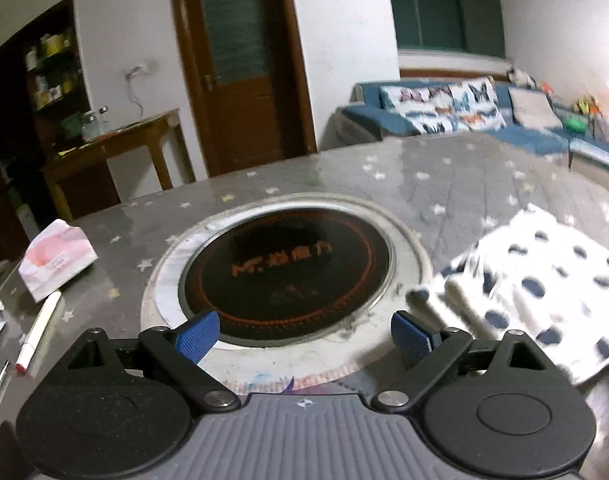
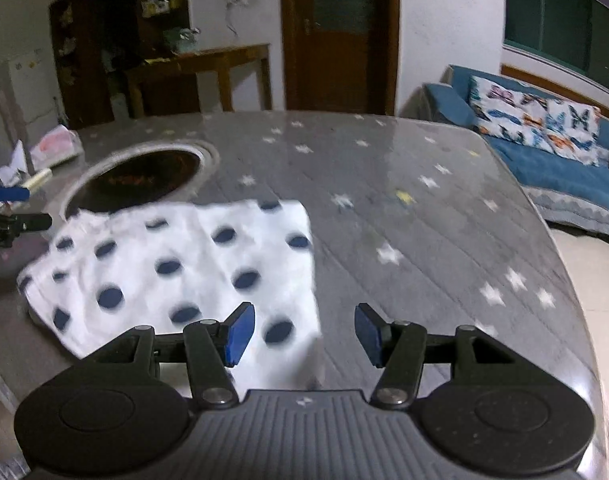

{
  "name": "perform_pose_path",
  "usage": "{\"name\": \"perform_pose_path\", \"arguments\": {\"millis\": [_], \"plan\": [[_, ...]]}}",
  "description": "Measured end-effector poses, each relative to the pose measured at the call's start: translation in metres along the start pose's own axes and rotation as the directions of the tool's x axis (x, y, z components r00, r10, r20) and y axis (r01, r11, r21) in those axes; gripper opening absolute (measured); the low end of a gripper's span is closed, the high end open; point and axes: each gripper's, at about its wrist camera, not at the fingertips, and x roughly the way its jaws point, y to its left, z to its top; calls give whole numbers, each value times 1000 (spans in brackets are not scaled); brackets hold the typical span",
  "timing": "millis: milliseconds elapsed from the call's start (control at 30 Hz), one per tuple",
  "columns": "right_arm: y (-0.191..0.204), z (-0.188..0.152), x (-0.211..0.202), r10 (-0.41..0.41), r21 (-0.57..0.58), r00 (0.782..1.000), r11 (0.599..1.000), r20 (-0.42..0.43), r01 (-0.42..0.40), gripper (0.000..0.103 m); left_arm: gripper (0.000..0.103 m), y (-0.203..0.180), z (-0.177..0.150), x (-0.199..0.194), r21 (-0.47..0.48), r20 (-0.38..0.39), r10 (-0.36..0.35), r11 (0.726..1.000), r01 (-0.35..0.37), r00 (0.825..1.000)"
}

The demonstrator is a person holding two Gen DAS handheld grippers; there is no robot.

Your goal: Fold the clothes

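We see the cloth (image 2: 176,268) folded flat near the worktop (image 2: 384,200) middle; both grippers, left (image 1: 303,336) & right (image 2: 304,334), spread, empty; probably done.

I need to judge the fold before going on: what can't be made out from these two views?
- Polka-dot cloth: motion blur hides its layers and edges in the right wrist view.
- Same cloth in the left wrist view: cut off by the right edge, also blurred.
- Lettering on the round black cooktop: blurred, unreadable.
- Left gripper, right wrist view: mostly beyond the left edge.
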Motion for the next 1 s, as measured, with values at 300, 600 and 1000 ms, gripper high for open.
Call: {"name": "perform_pose_path", "arguments": {"millis": [300, 600, 1000], "plan": [[35, 44, 47, 154, -39, 988, 987, -10, -154, 56, 82, -47, 10, -34, -12, 73, -304, 952, 305, 950], [74, 64, 84, 215, -118, 974, 968, -65, -221, 56, 46, -70, 0, -8, 29, 11, -420, 907, 420, 907], [87, 60, 85, 191, -174, 981, 965, -34, -194, 57, 43, -49, -14, -2, -63, 10, -427, 902, 427, 904]]}}
